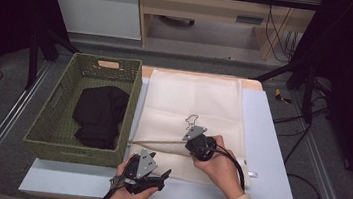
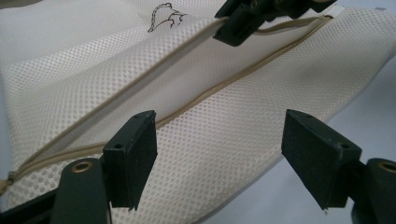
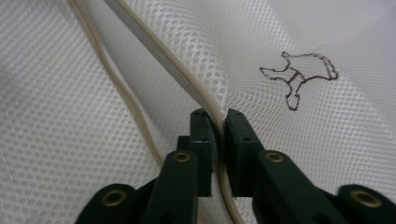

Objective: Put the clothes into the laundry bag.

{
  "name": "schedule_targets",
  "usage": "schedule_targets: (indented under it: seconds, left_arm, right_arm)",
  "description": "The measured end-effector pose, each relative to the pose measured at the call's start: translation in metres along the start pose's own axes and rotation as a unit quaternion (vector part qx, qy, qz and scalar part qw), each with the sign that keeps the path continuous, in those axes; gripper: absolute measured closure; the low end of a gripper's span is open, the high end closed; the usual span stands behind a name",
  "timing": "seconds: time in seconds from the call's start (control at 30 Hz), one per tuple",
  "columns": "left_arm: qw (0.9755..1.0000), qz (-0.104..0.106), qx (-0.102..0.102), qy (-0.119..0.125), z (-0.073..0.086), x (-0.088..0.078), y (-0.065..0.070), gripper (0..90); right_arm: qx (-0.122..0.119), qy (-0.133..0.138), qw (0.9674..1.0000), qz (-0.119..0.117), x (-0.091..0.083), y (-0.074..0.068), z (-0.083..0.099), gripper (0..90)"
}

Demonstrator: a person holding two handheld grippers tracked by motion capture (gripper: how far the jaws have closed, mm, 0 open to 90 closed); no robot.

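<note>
A cream mesh laundry bag point(image 1: 191, 106) lies flat on the table, its beige zipper point(image 2: 205, 95) open along the near side. My right gripper point(image 1: 189, 143) is shut on the upper edge of the zipper opening point(image 3: 173, 70); in the right gripper view its jaws point(image 3: 218, 121) pinch the zipper tape, close to a small dog outline point(image 3: 299, 77) drawn on the mesh. My left gripper point(image 1: 165, 174) is held at the bag's near left corner. Its jaws point(image 2: 219, 123) stand open over the mesh point(image 2: 93, 79) with nothing pressed between them. The right gripper point(image 2: 233, 28) shows beyond them.
A green woven basket point(image 1: 45, 130) stands left of the bag with black clothing point(image 1: 100, 113) inside. The light blue table top point(image 1: 270, 140) shows to the right of the bag and along the front edge. Dark stands and cables surround the table.
</note>
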State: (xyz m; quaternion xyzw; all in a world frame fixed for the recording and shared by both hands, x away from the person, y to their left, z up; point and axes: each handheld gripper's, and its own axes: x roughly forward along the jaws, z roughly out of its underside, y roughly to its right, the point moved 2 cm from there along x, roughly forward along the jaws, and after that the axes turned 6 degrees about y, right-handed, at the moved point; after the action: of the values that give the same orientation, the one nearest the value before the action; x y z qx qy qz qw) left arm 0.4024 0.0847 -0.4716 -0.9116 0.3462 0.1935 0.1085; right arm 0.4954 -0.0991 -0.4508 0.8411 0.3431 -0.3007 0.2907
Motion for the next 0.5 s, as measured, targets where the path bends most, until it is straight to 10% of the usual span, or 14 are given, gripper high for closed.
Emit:
schedule_targets:
  seconds: [0.5]
  left_arm:
    - [0.9998,0.018,0.010,-0.002,0.001,0.006,0.007,35.1]
  right_arm:
    - [0.034,0.087,0.9937,0.062,-0.031,0.025,-0.024,86.9]
